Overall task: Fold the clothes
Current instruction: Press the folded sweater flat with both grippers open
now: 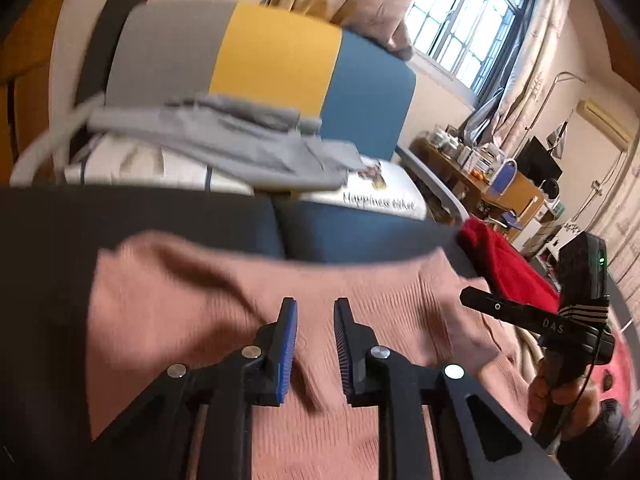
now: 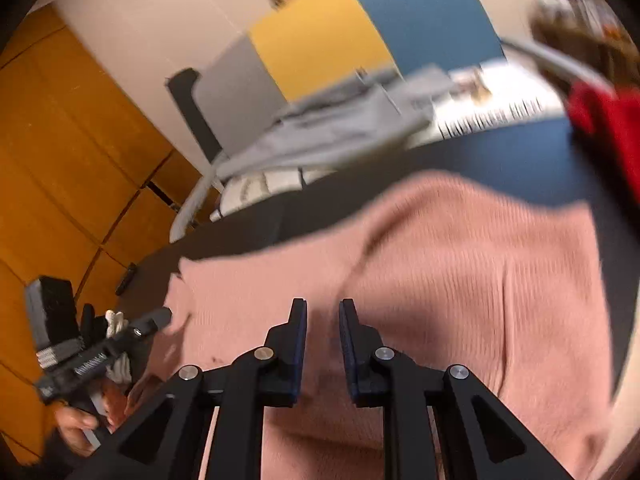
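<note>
- Pink sweater (image 1: 248, 320) lies spread flat on the dark bed (image 1: 160, 216), right under and ahead of both tools, with a few soft wrinkles in the knit.
- Left tool (image 1: 316, 312) hangs just above the sweater with its two fingers spread a little, nothing between them. Can't tell if the tips touch the fabric.
- Right tool (image 2: 323, 312) is the same deal: fingers slightly apart, empty, over the middle of the sweater.
- From the left tool's camera, the right tool shows off to the right, gripped by a hand (image 1: 560, 400) near the sweater's edge.
- Red garment (image 1: 504, 260) sits bunched up ahead and to the right of the left tool, just past the sweater's far corner.
- Grey clothes (image 1: 240, 140) are piled farther ahead, on top of a white pillow (image 1: 384, 196) with printed lettering.
- Behind that pile stands a headboard (image 1: 276, 52) in grey, yellow and blue panels.
- Both views are pretty motion-blurred, so fine detail is mushy.
</note>
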Tool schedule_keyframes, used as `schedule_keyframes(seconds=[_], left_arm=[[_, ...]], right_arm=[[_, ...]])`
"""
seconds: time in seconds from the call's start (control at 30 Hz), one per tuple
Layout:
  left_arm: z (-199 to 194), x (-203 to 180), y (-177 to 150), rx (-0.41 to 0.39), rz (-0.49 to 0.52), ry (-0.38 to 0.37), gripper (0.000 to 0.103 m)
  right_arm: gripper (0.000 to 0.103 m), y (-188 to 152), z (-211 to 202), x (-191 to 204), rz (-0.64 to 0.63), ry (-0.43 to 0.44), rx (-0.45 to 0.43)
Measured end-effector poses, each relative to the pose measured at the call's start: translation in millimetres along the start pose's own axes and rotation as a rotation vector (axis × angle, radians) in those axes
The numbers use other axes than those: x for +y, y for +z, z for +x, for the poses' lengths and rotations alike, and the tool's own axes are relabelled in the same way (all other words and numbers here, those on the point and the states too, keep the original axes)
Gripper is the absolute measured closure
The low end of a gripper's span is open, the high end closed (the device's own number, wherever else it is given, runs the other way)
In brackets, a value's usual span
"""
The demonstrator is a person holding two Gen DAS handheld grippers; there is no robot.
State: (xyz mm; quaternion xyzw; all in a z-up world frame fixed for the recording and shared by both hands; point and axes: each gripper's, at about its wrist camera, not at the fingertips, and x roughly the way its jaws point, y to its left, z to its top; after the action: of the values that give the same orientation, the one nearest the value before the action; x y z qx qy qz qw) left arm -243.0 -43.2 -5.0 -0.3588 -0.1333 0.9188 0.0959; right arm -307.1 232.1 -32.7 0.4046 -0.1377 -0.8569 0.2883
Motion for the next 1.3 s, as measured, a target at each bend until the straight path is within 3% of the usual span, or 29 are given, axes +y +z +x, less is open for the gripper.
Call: schedule_keyframes(seconds=[0.1, 0.17, 0.33, 0.47, 0.6, 0.7, 0.83, 0.97, 1.17, 1.3], left_arm=[[17.2, 10.4, 16.0, 0.009, -0.018, 0.057, 0.085], [32.0, 22.6, 19.2, 0.045, -0.045, 0.104, 0.085], [66.8, 53.8, 3.9, 0.134, -0.096, 0.168, 0.084], [70.3, 67.1, -10.9, 0.070, -0.133, 0.124, 0.081], [71.1, 74.4, -8.1, 0.069, -0.184, 0.102, 0.082], [59.9, 69.8, -3.5, 0.075, -0.198, 0.117, 0.082], [16.5, 72.1, -13.7, 0.022, -0.242, 0.135, 0.082], [-27.8, 67.4, -35.2, 0.007, -0.212, 0.163, 0.082], [-78.6, 62.5, -98.5, 0.047, -0.226, 0.238, 0.082], [-83.8, 63.3, -124.4, 0.092, -0.232, 0.267, 0.083]], right_arm=[[0.068, 19.4, 14.1, 10.1, -0.073, -0.045, -0.011], [0.053, 29.1, 30.0, 10.5, -0.110, -0.094, -0.002], [0.052, 32.5, 66.4, -17.4, -0.078, -0.198, 0.053], [0.046, 21.7, 74.9, -42.3, -0.041, -0.198, 0.037], [0.043, 18.3, 76.7, -40.4, -0.062, -0.205, 0.027], [0.040, 19.5, 79.0, -38.9, -0.068, -0.205, 0.032], [0.038, 24.5, 72.0, -33.7, -0.068, -0.235, 0.043], [0.036, 16.9, 30.3, -10.7, -0.115, -0.233, -0.040], [0.029, -35.4, -22.2, 24.0, -0.152, -0.132, 0.001], [0.026, -82.6, -33.1, 42.0, -0.167, -0.080, 0.061]])
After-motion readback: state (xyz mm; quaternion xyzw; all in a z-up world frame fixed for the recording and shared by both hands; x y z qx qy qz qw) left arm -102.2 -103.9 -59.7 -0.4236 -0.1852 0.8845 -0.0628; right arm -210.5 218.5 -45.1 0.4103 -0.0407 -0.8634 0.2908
